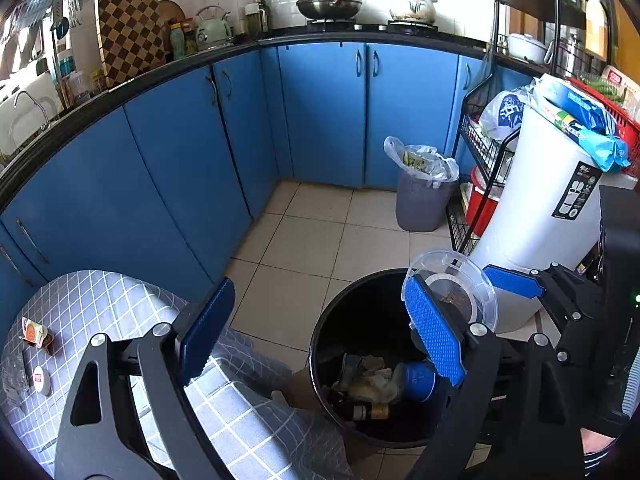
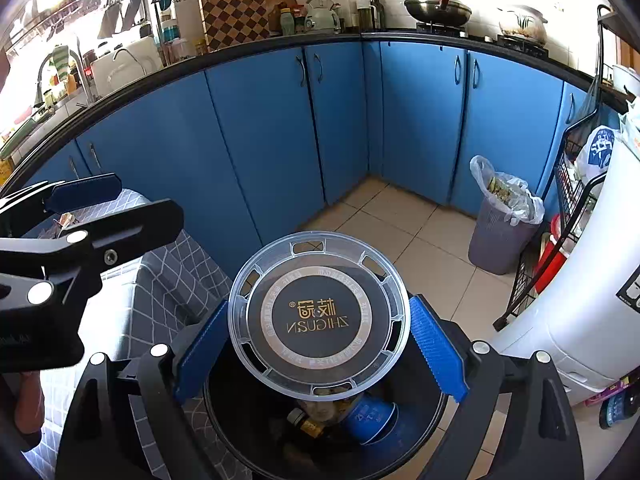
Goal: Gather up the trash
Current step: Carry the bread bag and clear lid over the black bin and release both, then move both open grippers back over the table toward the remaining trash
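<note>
My right gripper [image 2: 320, 304] is shut on a clear round plastic container [image 2: 320, 316] with a black-and-gold label, its blue pads pressing the rim on both sides. It holds the container just above the black trash bin [image 2: 442, 408]. Inside the bin lie a blue paper cup [image 1: 418, 380], a brown bottle [image 1: 372, 411] and crumpled wrappers. My left gripper [image 1: 320, 286] stands open over the bin's left side with nothing between its fingers. The container [image 1: 452, 292] shows behind its right pad. A sauce packet [image 1: 36, 334] and a small round lid [image 1: 42, 380] lie on the checked tablecloth [image 1: 100, 300].
A grey bin lined with a plastic bag [image 1: 424, 196] stands against the blue cabinets [image 1: 180, 160]. A tall white cylindrical appliance [image 1: 540, 200] and a black wire rack [image 1: 484, 148] crowd the right side. Beige floor tiles [image 1: 304, 240] lie between them.
</note>
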